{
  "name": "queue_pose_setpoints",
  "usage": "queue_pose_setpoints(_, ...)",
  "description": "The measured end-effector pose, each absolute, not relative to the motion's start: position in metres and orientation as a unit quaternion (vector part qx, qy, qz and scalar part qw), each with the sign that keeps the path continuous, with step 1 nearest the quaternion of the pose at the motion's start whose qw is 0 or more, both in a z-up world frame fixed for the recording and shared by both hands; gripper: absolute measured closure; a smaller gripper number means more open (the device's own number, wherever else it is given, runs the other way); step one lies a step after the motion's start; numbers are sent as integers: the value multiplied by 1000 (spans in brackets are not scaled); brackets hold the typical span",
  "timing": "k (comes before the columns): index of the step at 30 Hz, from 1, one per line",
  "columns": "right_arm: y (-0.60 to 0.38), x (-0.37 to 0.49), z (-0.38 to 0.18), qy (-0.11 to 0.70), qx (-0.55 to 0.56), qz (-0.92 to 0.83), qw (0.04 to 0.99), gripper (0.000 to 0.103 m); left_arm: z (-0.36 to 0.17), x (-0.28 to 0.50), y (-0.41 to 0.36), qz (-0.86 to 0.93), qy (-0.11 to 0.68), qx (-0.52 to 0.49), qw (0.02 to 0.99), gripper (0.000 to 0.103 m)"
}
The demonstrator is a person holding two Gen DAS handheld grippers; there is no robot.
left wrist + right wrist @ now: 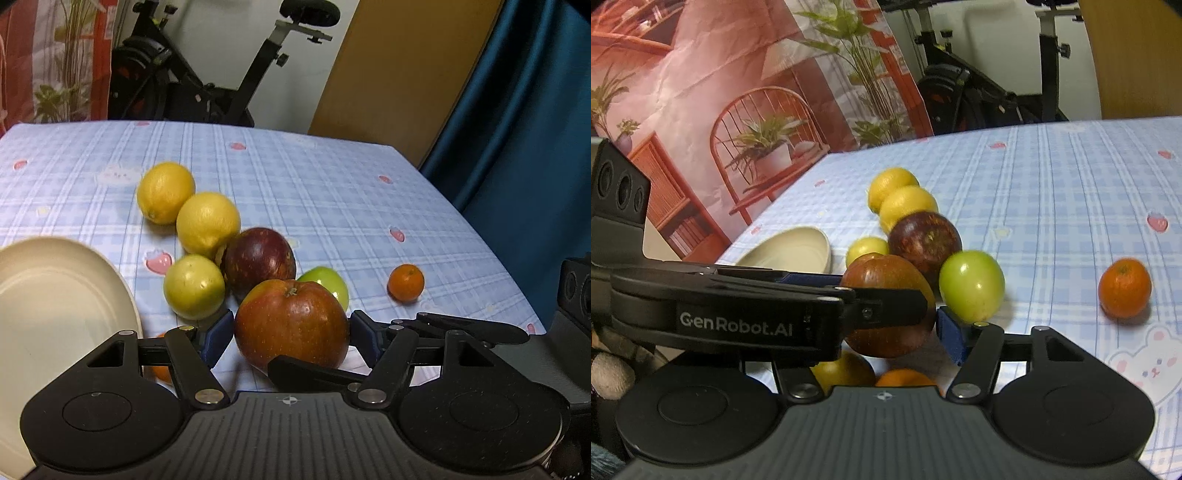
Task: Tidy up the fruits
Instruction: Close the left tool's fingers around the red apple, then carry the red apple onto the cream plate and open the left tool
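A red-brown apple (291, 325) sits between the blue pads of my left gripper (291, 334), which is closed against its sides; it also shows in the right wrist view (886, 273). Behind it lie a dark red apple (258, 258), two lemons (166, 192) (207, 223), a yellow-green fruit (194, 286) and a green fruit (328, 282). A small orange (405, 282) lies apart to the right. My right gripper (886, 332) is open just right of the held apple, its left finger hidden behind the left gripper. More fruit (905, 378) lies under it.
A cream plate (55, 288) lies at the left on the blue checked tablecloth (332, 192). An exercise bike (207, 74) stands beyond the table's far edge. A blue curtain (524, 129) hangs at the right. The table's right edge is close.
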State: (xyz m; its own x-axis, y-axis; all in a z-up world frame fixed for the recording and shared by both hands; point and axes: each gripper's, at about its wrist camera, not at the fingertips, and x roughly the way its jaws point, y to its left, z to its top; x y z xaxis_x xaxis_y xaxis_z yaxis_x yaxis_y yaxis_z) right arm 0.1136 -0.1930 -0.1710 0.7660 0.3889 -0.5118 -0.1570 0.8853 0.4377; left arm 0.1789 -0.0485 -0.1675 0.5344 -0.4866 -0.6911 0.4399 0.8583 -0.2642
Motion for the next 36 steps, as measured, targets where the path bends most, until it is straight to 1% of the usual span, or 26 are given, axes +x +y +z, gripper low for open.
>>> queue_pose_setpoints(6,-188,121,-159,310,180,153,921,41,-156,182,-37,-264,397,-40,878,31)
queue_pose_setpoints(10,-178,131,-142,307,162,162,924,41,-143,185,-20,-256,382,-55,886,31)
queue_pose_setpoints(14,-160,148,-127,306,138,182,924,41,-132,191,7,-236,370,-78,895,31)
queue_pose_setpoints(21,-103,202,-109,308,87,234,918,41,-124,211,73,-179,347,-126,912,31)
queue_pose_setpoints(28,-46,252,-121,324,52,290,899,41,-136,232,115,-111,357,-149,916,31)
queue_pose_setpoints(36,-29,272,-143,344,42,296,890,41,-152,237,123,-101,372,-152,910,31)
